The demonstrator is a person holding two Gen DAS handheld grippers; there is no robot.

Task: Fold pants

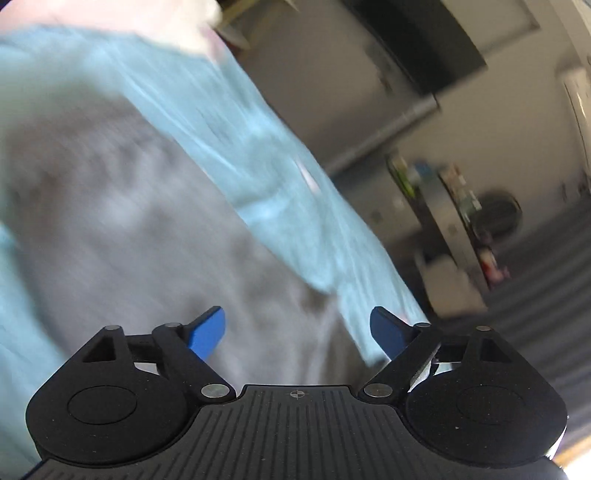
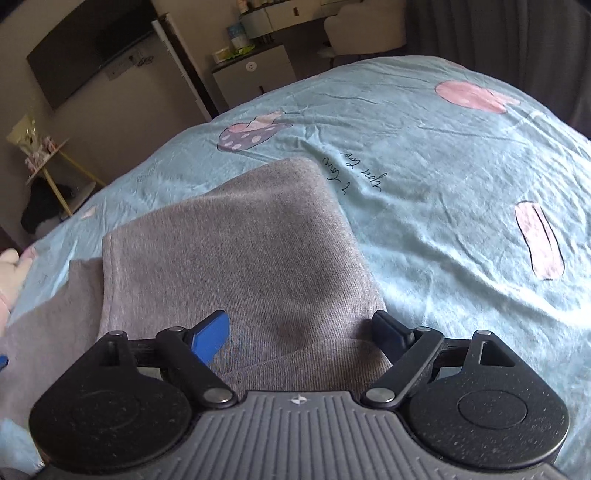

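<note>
Grey knit pants lie folded in layers on a light blue bed sheet printed with pink shapes. My right gripper hovers low over the near fold, open, its blue finger and black finger set wide apart with the cloth lying beneath the gap. In the blurred left wrist view the grey pants fill the lower left and the blue sheet runs diagonally beside them. My left gripper is open above the cloth, nothing pinched between its blue pads.
Beyond the bed's far edge are a dark wall screen, a white cabinet, a pale chair and a grey curtain. A small shelf stand is at the left. A pale soft toy lies at the sheet's left edge.
</note>
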